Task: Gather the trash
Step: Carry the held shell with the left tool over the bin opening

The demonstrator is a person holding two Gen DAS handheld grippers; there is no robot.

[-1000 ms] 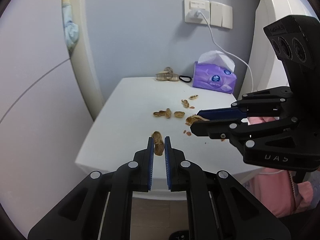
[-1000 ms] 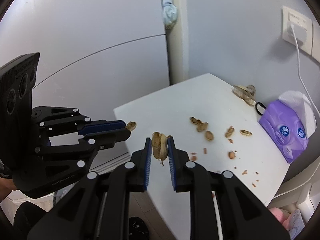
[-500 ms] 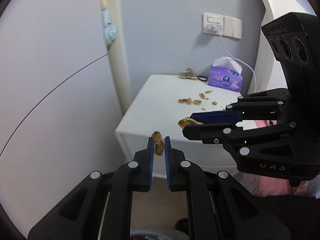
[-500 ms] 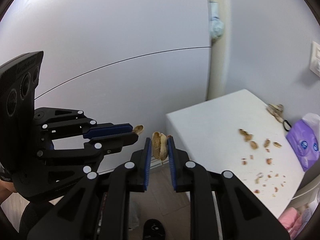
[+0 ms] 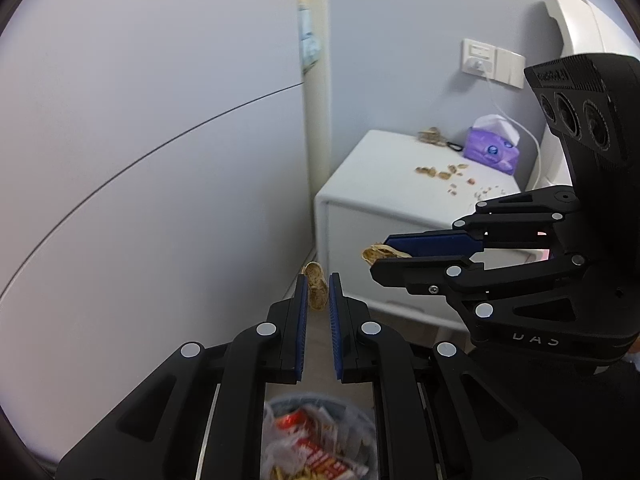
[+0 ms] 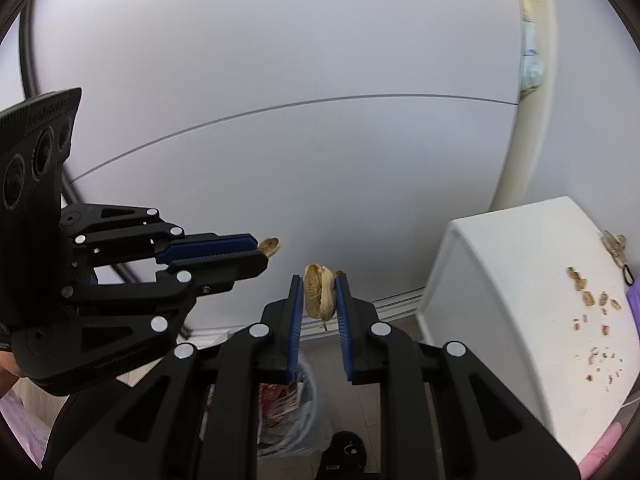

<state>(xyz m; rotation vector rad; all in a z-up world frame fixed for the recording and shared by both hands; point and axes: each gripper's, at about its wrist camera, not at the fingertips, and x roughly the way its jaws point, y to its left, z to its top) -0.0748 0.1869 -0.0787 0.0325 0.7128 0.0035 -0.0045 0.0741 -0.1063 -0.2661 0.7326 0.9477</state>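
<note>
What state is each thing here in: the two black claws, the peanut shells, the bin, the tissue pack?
Left gripper: shut on a tan peanut shell.
Right gripper: shut on a split peanut shell.
Plastic-lined trash bin: open, partly filled.
Purple tissue pack: open, tissue sticking out.
White bedside cabinet: littered with shell bits.

A home, likely a bedroom: a white bedside cabinet [image 5: 384, 184] carries a purple tissue pack [image 5: 492, 152], below a wall socket [image 5: 478, 58], with a lined waste bin [image 5: 316, 440] on the floor.
</note>
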